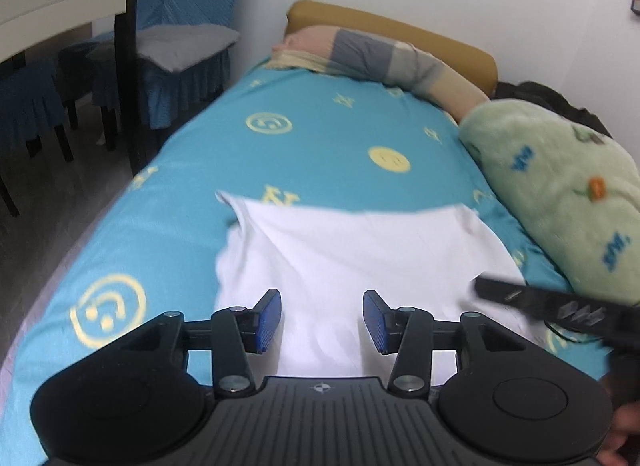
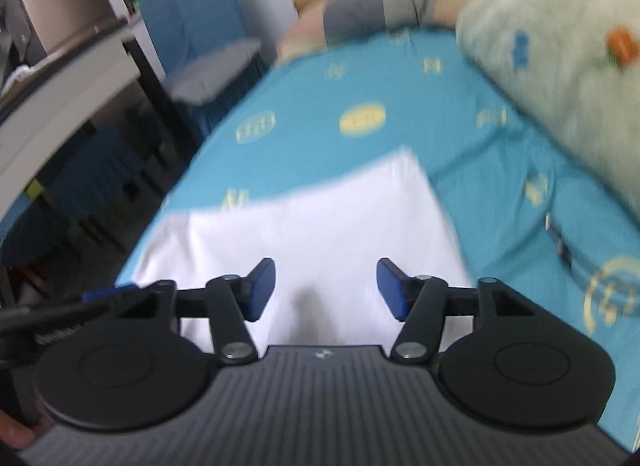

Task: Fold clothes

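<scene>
Both the left gripper (image 1: pixel 322 320) and right gripper (image 2: pixel 326 290) hover with jaws spread, empty, over the flat white cotton garment (image 1: pixel 360 262) on the turquoise patterned bedsheet (image 1: pixel 320 137). A pinch could snag the sheet beneath.

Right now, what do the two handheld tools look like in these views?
Both match: the left tool and right tool have black linkage arms with silver pivot screws, blue rectangular pads, round black side housings, and a ribbed grey-black body bearing a small compass-like emblem.
</scene>
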Demonstrator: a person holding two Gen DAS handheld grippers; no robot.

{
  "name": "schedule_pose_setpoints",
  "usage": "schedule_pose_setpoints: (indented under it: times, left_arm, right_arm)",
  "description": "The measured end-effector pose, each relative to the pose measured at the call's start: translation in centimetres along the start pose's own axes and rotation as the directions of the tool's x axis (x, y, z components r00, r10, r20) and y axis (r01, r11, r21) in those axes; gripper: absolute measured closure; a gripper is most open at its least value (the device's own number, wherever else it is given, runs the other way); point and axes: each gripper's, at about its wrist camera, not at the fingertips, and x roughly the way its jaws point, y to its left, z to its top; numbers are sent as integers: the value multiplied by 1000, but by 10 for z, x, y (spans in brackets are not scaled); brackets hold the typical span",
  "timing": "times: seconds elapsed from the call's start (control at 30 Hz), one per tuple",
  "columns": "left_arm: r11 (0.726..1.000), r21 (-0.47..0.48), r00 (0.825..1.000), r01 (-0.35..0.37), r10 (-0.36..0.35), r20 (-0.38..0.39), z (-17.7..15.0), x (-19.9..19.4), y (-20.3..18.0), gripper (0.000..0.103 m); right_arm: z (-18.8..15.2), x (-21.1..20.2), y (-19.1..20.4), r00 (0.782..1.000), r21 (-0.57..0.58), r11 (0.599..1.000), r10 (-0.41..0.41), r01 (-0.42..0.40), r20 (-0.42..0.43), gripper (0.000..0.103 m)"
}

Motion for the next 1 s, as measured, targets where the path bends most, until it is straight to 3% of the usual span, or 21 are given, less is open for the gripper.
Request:
schedule_pose_setpoints:
  times: [0.13, 0.3, 0.43, 0.53, 0.57, 0.67, 0.73, 0.83, 0.87, 1.0]
  left_arm:
    - [1000, 5, 996, -23, 24, -84, -13, 19, -7, 55]
    - [998, -63, 994, 8, -15, -111, -16, 25, 5, 55]
    - [977, -180, 986, 117, -137, -100, -11, -3, 20, 54]
    - [943, -270, 966, 194, -232, -117, -16, -14, 30, 41]
    - [931, -301, 958, 208, -256, -130, -19, -15, 33, 39]
    - [888, -391, 930, 243, -328, -167, -29, -17, 42, 31]
    - [853, -451, 907, 262, -377, -186, -35, -18, 48, 27]
    - [816, -533, 892, 222, -391, -227, -46, 5, 56, 25]
    - [808, -555, 891, 197, -383, -241, -49, 14, 59, 25]
    - [751, -647, 918, 131, -339, -207, -53, 35, 72, 30]
  right_arm:
    - [-19, 15, 7, 998, -66, 997, -42, 39, -47, 47]
    - [-22, 15, 5, 998, -38, 999, -40, 38, -52, 47]
    - [-18, -2, -2, 999, 50, 998, -27, 29, -45, 46]
    - [-18, -18, -14, 997, 196, 979, 65, -55, -43, 43]
    - [-18, -24, -19, 994, 250, 964, 105, -92, -40, 43]
    - [-24, -39, -30, 976, 400, 896, 218, -194, -16, 19]
    - [-32, -43, -33, 956, 481, 839, 294, -254, -7, 19]
    - [-44, -35, -31, 914, 576, 750, 406, -325, -14, 19]
    - [-47, -30, -30, 906, 601, 730, 422, -325, -22, 19]
    - [-57, -7, -26, 882, 678, 662, 469, -320, -41, 19]
